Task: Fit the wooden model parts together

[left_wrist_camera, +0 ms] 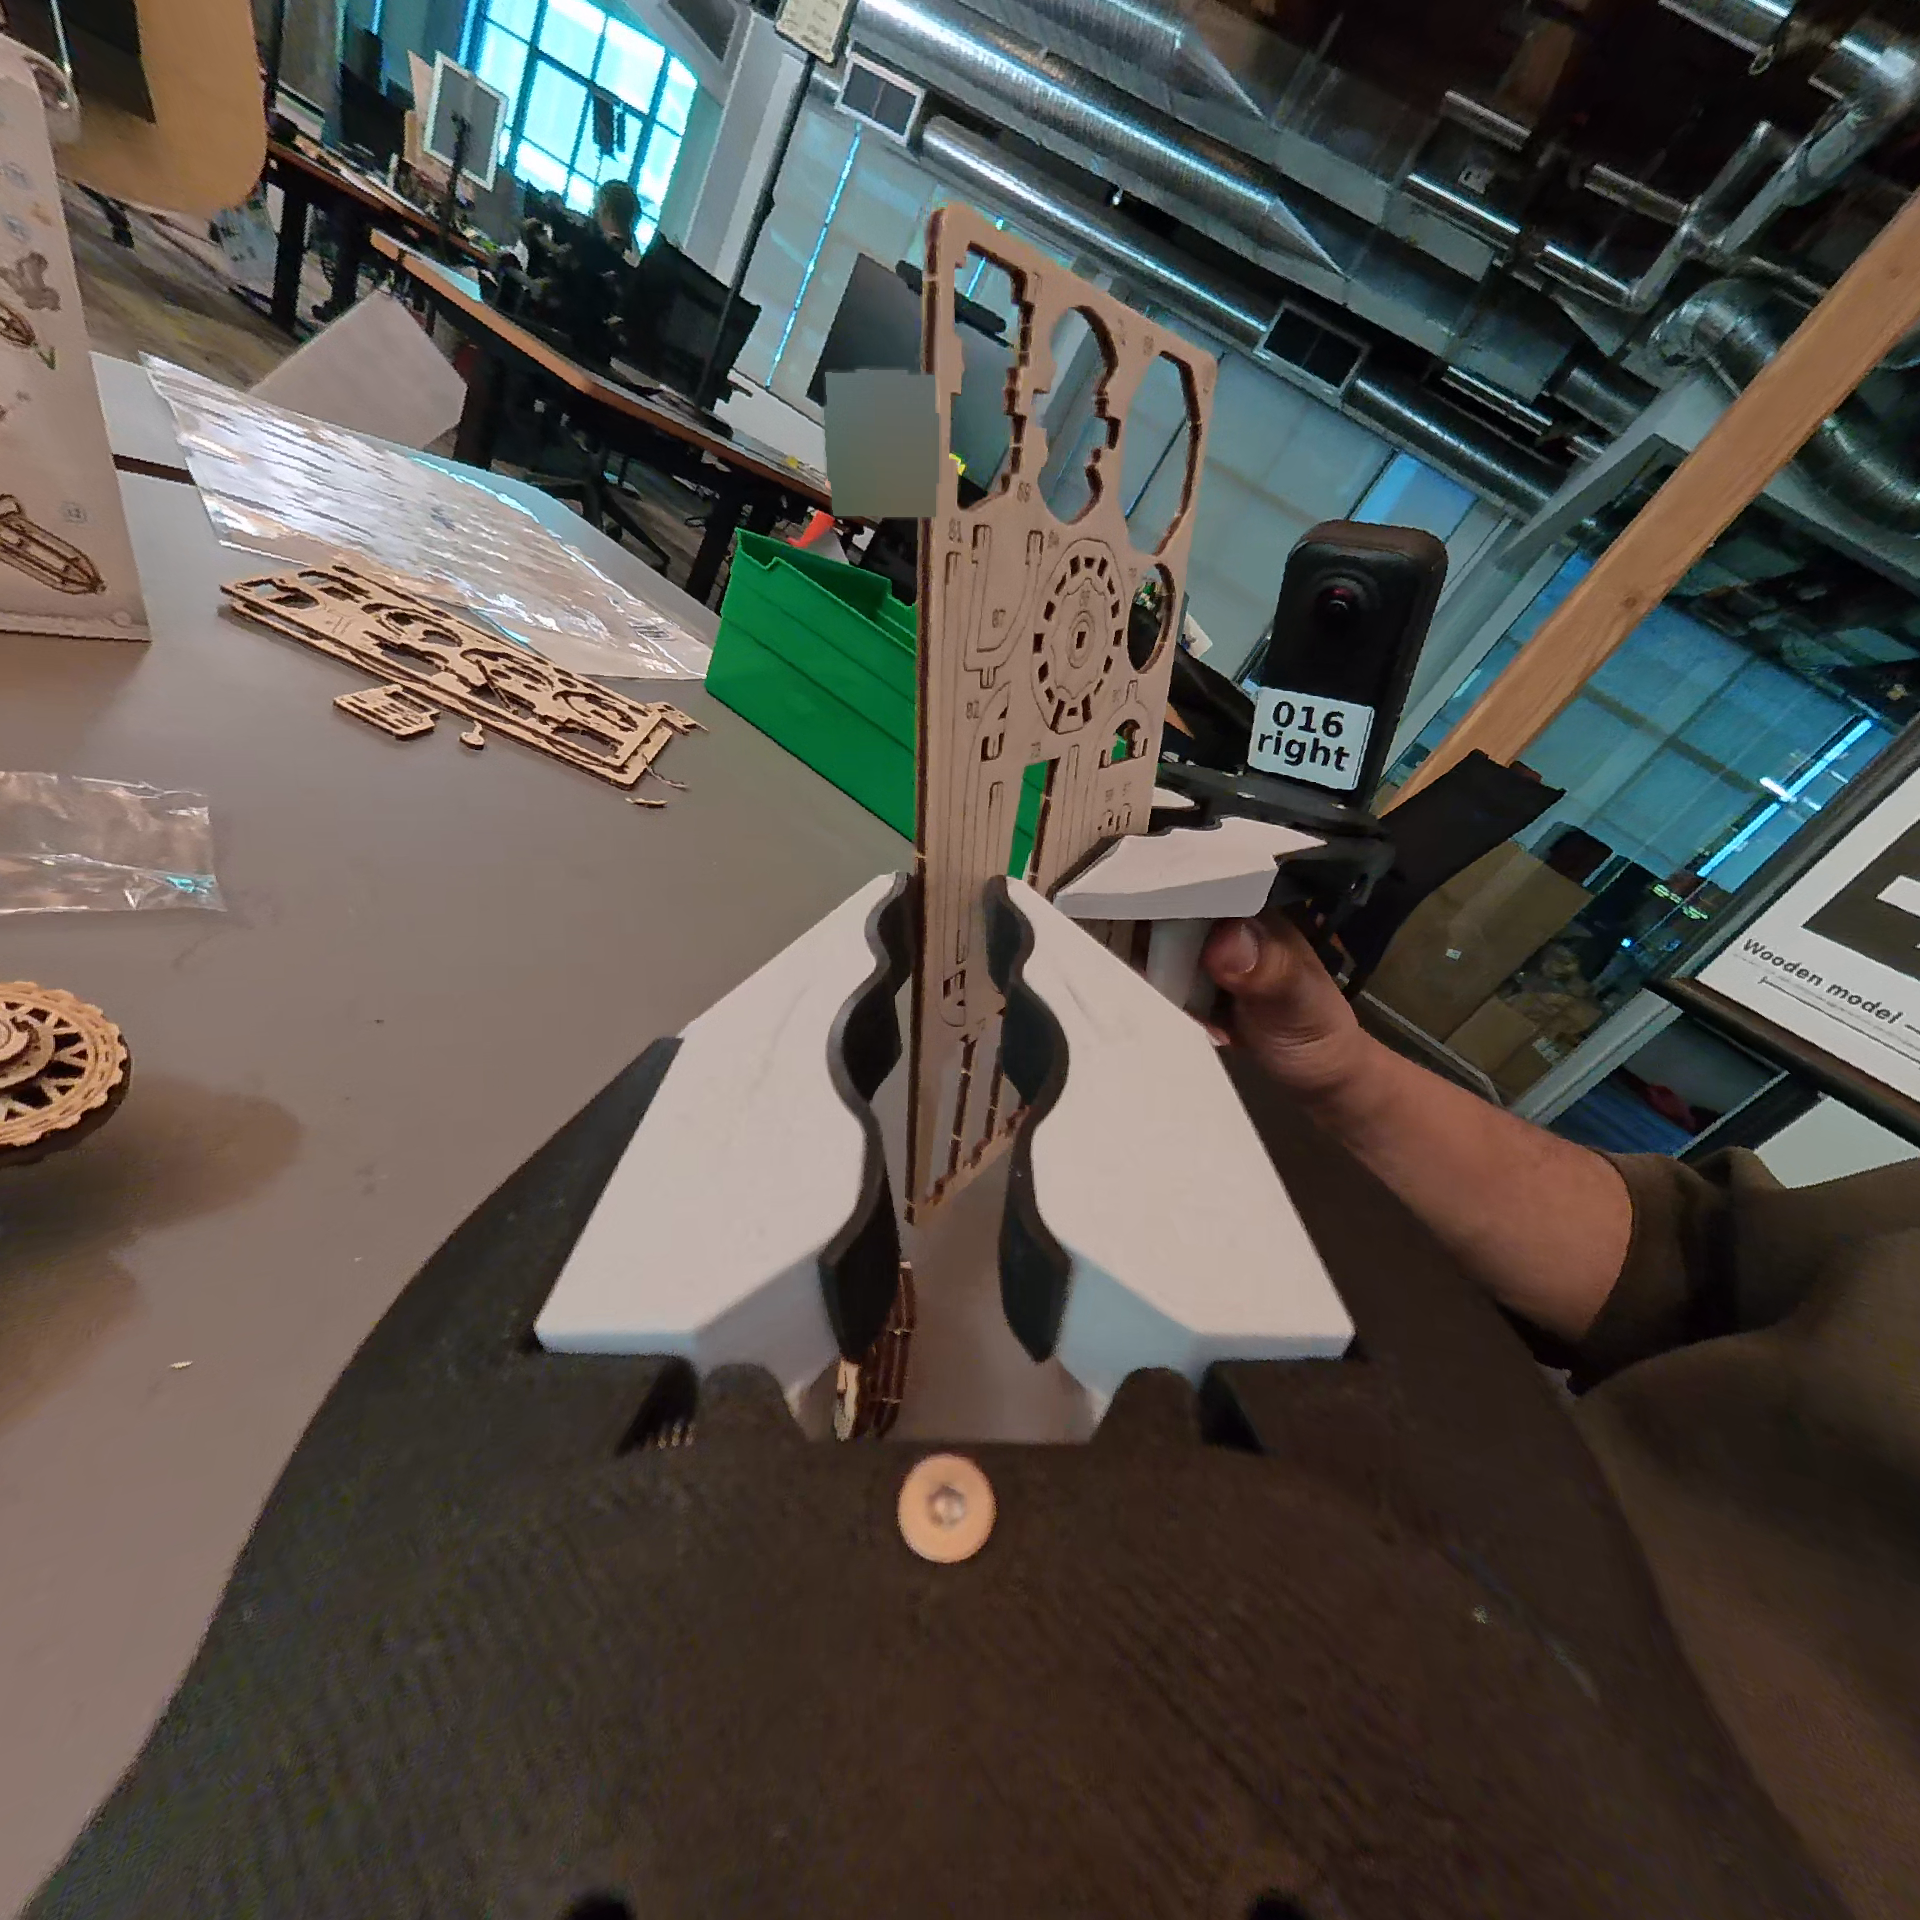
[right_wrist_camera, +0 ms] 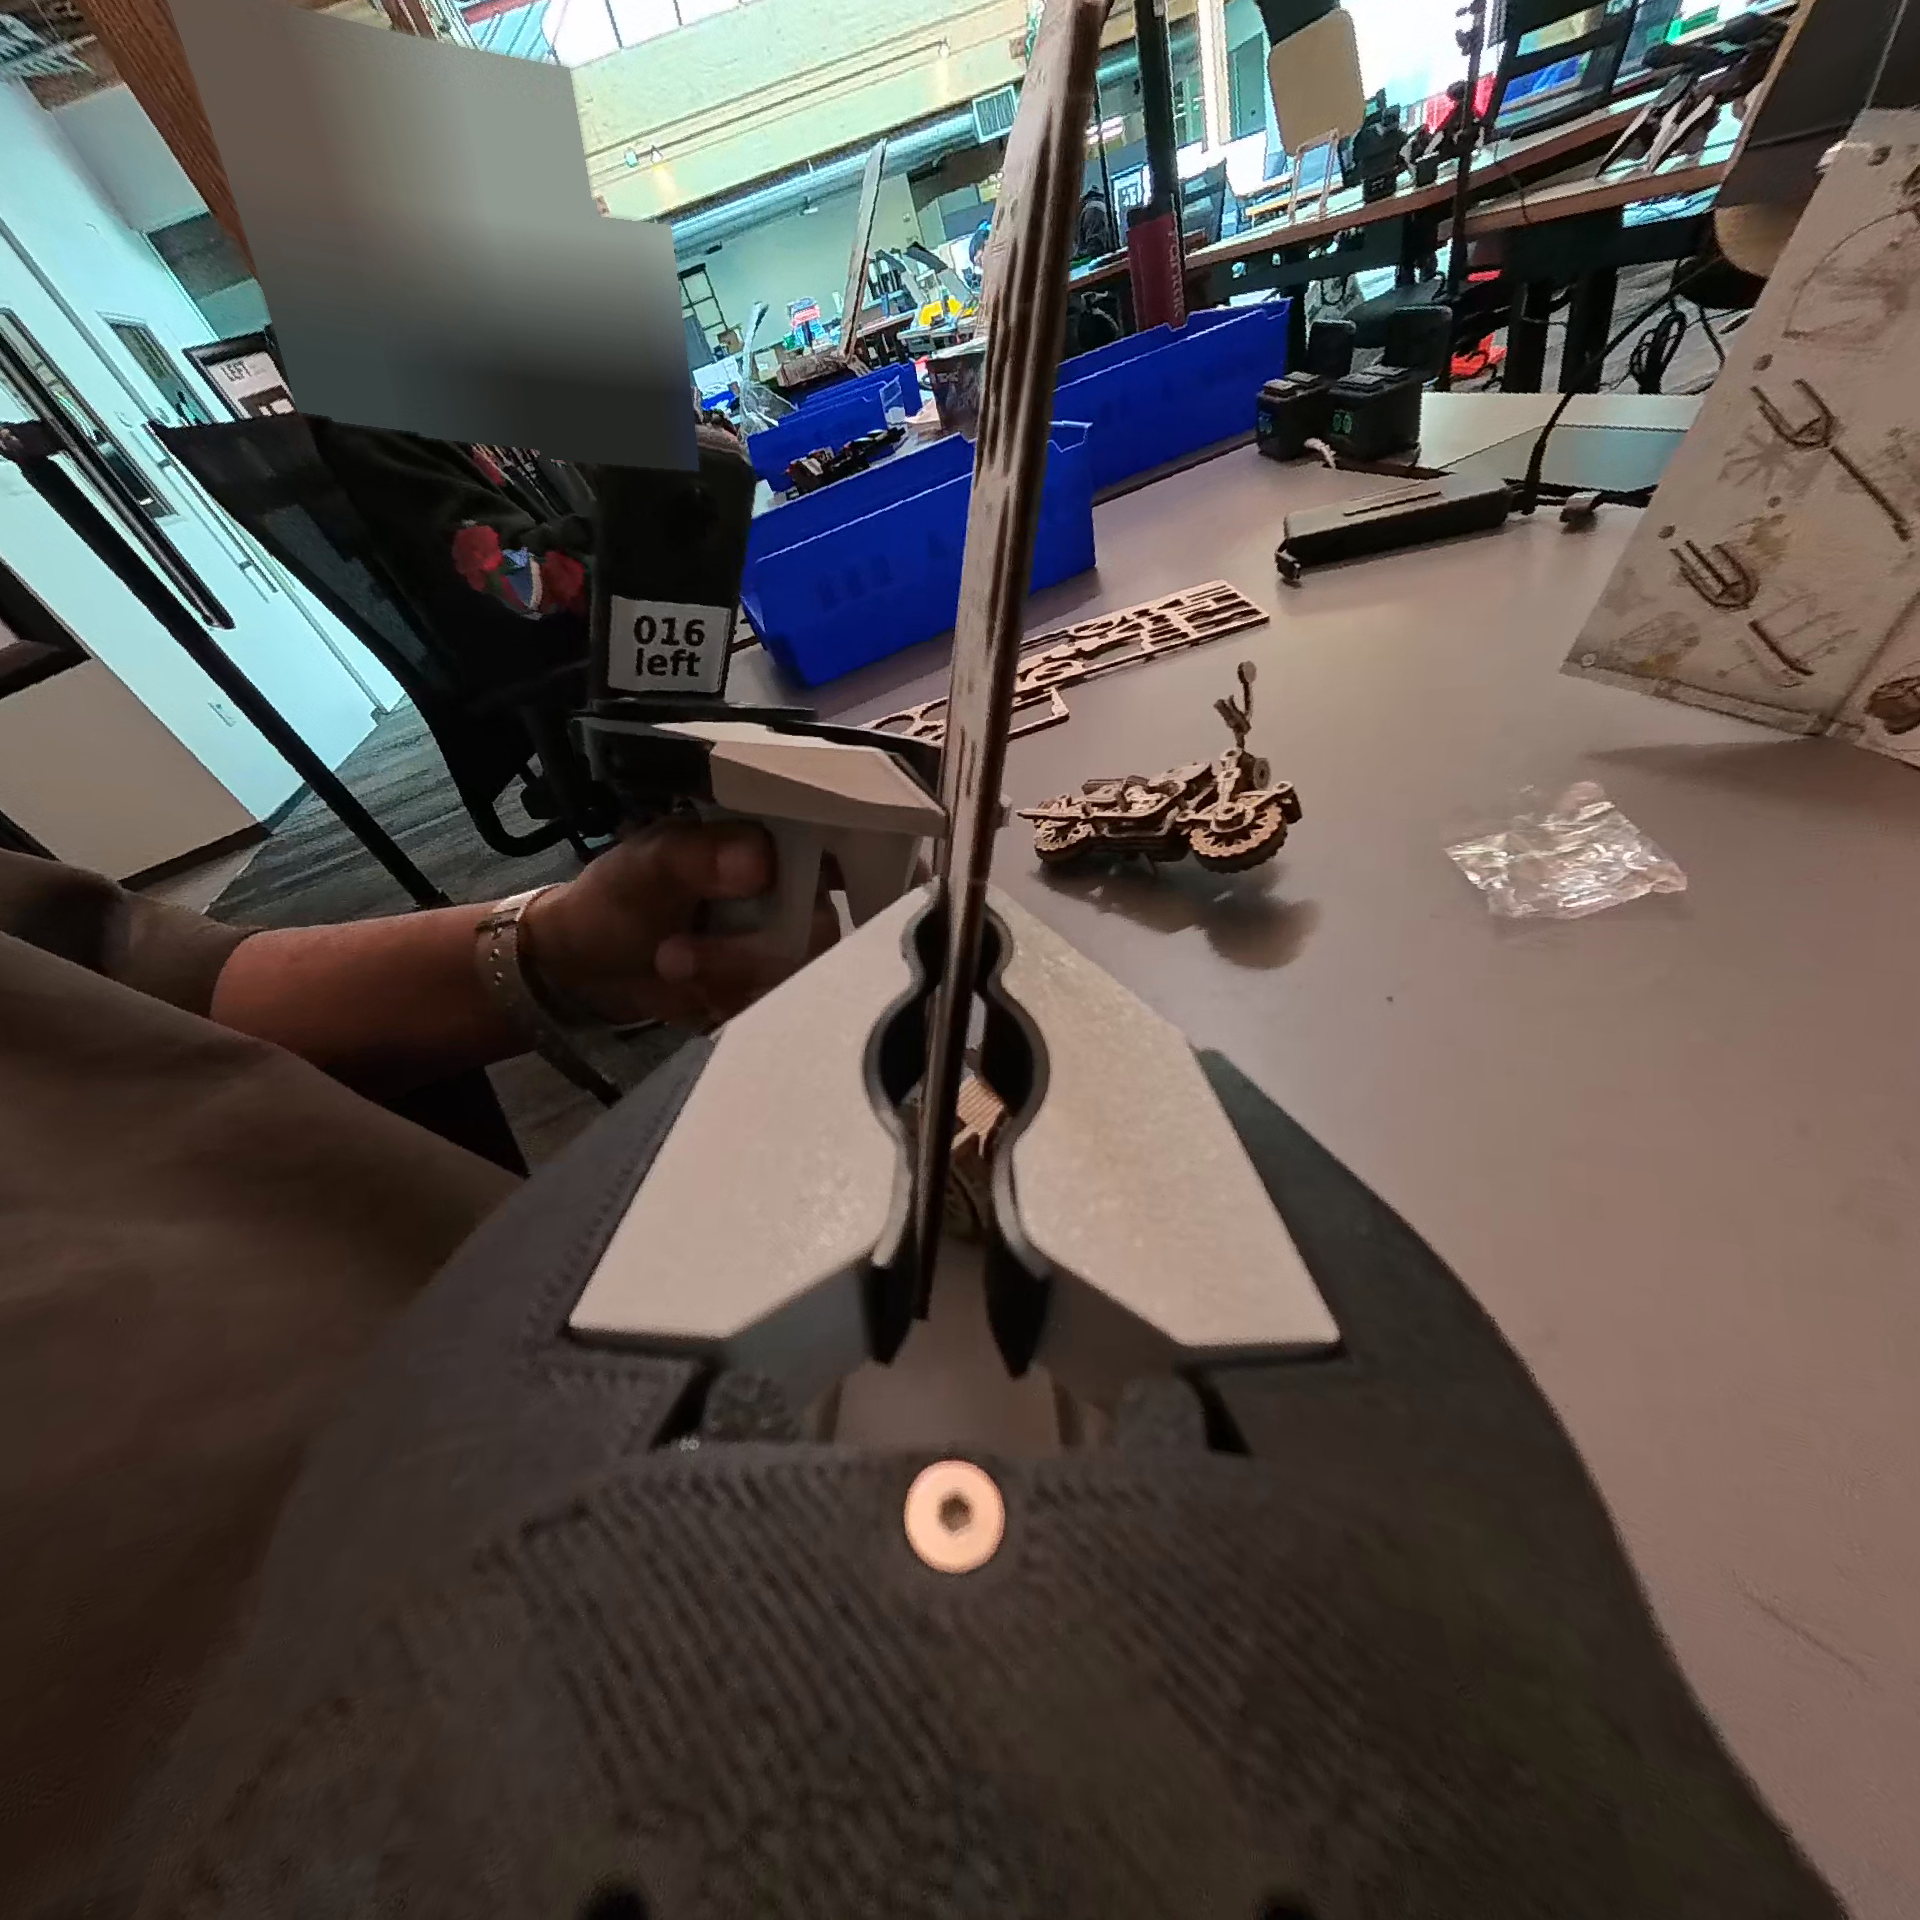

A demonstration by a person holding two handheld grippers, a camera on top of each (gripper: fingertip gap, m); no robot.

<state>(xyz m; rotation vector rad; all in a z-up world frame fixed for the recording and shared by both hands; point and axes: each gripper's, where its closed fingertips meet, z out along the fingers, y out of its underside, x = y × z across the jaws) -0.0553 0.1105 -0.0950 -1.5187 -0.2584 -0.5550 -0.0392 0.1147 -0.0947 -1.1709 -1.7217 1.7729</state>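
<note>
A: Where is the wooden parts sheet (left_wrist_camera: 1049, 665)?

B: Upright in the air above the tabletop (left_wrist_camera: 416, 1039), gripped along its lower edge. The left tongs (left_wrist_camera: 951, 925) are closed on it, the black pads pressing both faces, and the sheet rises straight out ahead of them. Several shapes are already punched out near its top.

A: And the right tongs (right_wrist_camera: 956, 940)?

B: Also closed on the same sheet (right_wrist_camera: 997, 582), seen edge-on there as a thin dark blade between the fingers. In the left wrist view the right tongs (left_wrist_camera: 1081, 883) reach in from the right and meet the sheet just past the left fingertips.

A: Anything else between the fingers?

B: A small wooden piece (right_wrist_camera: 971, 1143) sits deep between the right fingers, beside the sheet; what it is, I cannot tell.

A: Farther out?

B: Beyond the right tongs a wooden motorcycle model (right_wrist_camera: 1164, 810) lies on the tabletop, a clear plastic bag (right_wrist_camera: 1569, 852) to its right. Left of the left tongs lie more flat parts sheets (left_wrist_camera: 447, 665), and a green bin (left_wrist_camera: 810, 665) stands behind.
</note>
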